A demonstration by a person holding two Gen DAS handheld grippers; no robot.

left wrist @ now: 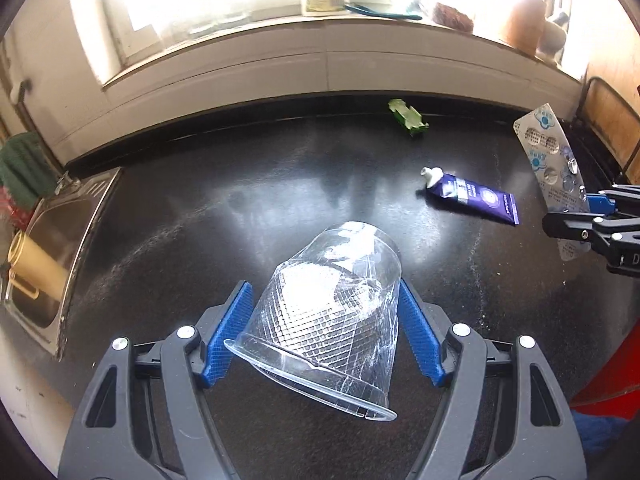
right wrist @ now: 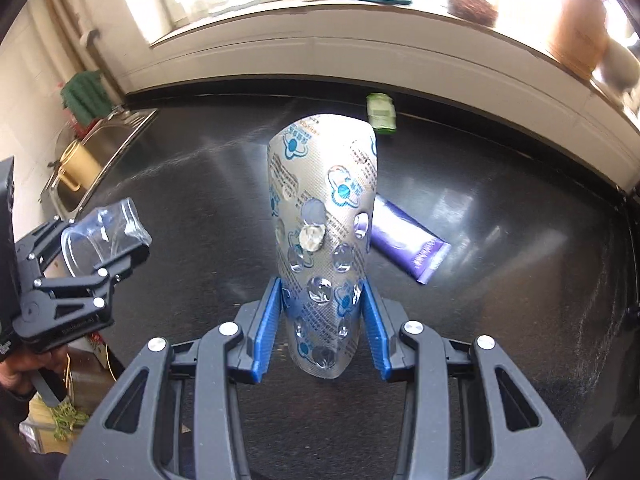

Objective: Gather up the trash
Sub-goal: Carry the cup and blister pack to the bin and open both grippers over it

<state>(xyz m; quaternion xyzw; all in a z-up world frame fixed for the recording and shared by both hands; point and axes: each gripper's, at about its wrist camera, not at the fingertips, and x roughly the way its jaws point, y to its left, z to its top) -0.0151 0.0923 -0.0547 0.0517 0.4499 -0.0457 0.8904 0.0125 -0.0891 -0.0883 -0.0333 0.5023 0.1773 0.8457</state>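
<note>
left jaws clamp cracked cup [left wrist: 332, 312], right jaws pinch blister pack [right wrist: 324, 240], hand [right wrist: 18, 372] seen only rightward

Steel sink [left wrist: 72, 216] sat left of black counter [left wrist: 280, 184], yellow mug [left wrist: 36, 268] inside; green cloth [left wrist: 24, 168] behind; cluttered windowsill [left wrist: 280, 40].

A home kitchen: a dark polished table [left wrist: 240, 208] runs under a bright window sill [left wrist: 280, 36] crowded with jars, and a stainless steel sink [left wrist: 52, 240] holding a yellow jug [left wrist: 36, 264] is set at the table's left end.
</note>
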